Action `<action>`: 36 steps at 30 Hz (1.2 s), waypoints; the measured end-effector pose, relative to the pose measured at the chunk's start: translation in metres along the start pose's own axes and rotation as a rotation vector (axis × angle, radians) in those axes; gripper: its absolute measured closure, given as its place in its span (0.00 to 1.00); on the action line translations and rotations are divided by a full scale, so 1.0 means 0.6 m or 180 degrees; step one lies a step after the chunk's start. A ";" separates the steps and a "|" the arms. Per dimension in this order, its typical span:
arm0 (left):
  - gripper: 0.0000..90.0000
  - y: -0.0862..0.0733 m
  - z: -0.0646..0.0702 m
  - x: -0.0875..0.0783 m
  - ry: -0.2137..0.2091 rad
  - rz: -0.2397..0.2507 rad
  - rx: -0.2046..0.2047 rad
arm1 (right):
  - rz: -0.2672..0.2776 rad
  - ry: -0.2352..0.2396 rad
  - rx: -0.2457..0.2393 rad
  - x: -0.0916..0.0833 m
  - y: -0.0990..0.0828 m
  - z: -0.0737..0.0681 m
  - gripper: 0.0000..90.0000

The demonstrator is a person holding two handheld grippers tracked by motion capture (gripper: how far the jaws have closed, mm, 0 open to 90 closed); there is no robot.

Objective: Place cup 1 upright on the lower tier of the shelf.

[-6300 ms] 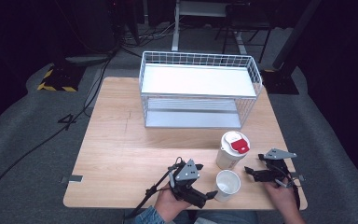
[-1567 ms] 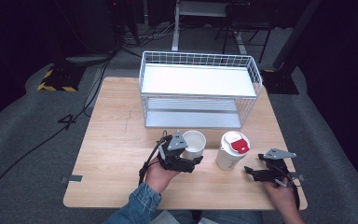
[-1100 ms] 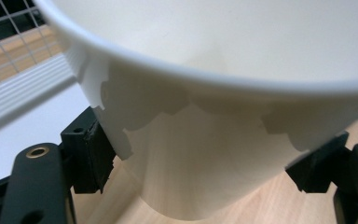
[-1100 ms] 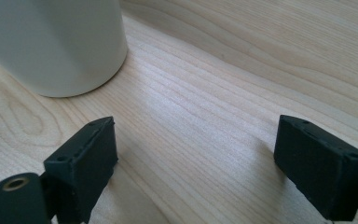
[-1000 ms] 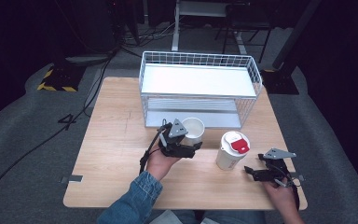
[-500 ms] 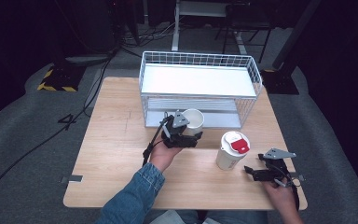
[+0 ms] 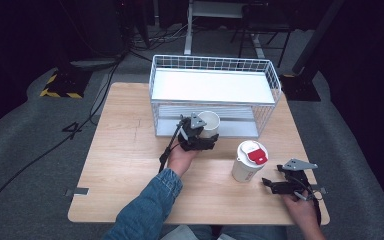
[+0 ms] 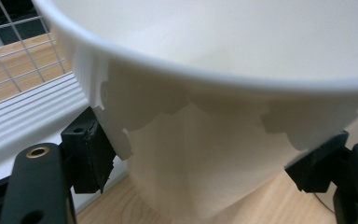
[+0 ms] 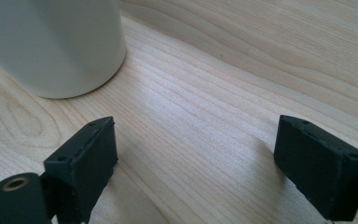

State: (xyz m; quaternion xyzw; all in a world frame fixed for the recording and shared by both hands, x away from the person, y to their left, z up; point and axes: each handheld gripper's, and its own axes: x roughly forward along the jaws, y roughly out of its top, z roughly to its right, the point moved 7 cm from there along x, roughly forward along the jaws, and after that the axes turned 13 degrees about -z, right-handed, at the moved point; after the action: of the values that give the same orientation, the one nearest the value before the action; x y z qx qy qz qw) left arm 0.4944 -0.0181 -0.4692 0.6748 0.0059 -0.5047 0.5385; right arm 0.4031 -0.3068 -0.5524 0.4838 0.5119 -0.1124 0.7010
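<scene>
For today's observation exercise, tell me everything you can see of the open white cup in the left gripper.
The open white cup is a lidless paper-like cup with a rolled rim and pale, empty-looking inside. The left gripper clamps its wall between black jaw pads. It is held upright at the front of the white wire rack, above the wooden table.

Bright overhead light falls on the worktop (image 7: 130,150) while the floor beyond sinks into dark; the cup (image 8: 214,116) is blurred and near-glaring up close, and soft shadows spread under the right gripper (image 9: 193,161)
</scene>
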 end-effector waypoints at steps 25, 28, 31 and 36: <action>0.25 0.017 -0.042 0.062 0.0322 -0.0011 -0.0152 | -0.0005 -0.0015 -0.0006 -0.001 -0.001 0.000 0.16; 0.25 0.020 -0.047 0.069 0.0368 -0.0003 -0.0222 | -0.0005 -0.0018 0.0000 -0.001 -0.001 0.000 0.16; 0.25 0.023 -0.052 0.077 0.0433 0.0032 -0.0291 | -0.0005 -0.0018 0.0001 -0.001 -0.001 0.000 0.16; 0.25 0.027 -0.059 0.092 0.0472 0.0022 -0.0356 | -0.0005 -0.0017 0.0001 -0.001 -0.001 0.000 0.16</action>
State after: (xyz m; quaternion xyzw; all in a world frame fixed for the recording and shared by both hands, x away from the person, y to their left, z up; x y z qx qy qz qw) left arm 0.5544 -0.0284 -0.4984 0.6792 0.0715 -0.4504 0.5751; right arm 0.4025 -0.3069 -0.5522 0.4831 0.5103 -0.1143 0.7022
